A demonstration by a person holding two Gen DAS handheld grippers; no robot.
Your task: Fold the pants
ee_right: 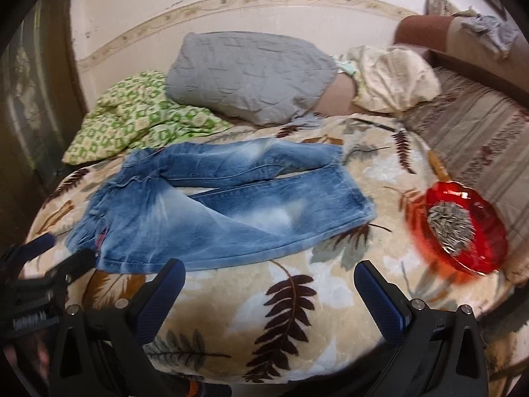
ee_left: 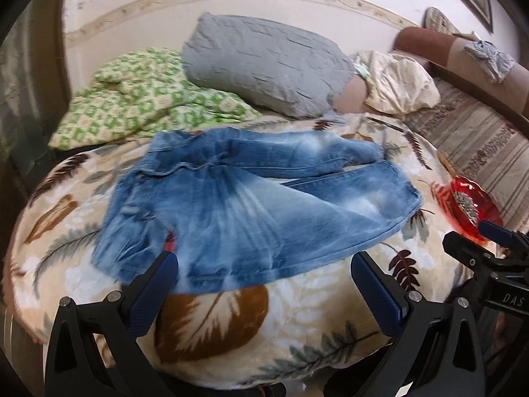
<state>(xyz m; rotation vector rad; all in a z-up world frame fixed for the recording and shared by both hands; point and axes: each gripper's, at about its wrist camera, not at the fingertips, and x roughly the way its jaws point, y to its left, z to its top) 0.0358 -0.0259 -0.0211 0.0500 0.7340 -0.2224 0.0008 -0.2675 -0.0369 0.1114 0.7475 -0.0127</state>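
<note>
The faded blue jeans [ee_left: 251, 205] lie spread on the leaf-patterned blanket [ee_left: 297, 317], waistband toward its left edge, both legs running to the right, the far leg bent. The left gripper [ee_left: 264, 278] hovers at the jeans' near edge, fingers wide and holding nothing. The right gripper [ee_right: 269, 284], also wide and holding nothing, hangs over bare blanket. A red dish [ee_right: 463, 228] sits near the blanket's right edge.

A leaf-patterned blanket [ee_right: 297, 314] covers the bed, and a red glass bowl [ee_right: 459, 228] heaped with sunflower seeds [ee_right: 451, 223] sits on its right side. Behind lie a grey pillow [ee_right: 248, 76], a green-and-white patterned quilt [ee_right: 142, 122] and a cream cloth bundle [ee_right: 393, 79]. A striped sofa [ee_right: 479, 139] stands at the right.
</note>
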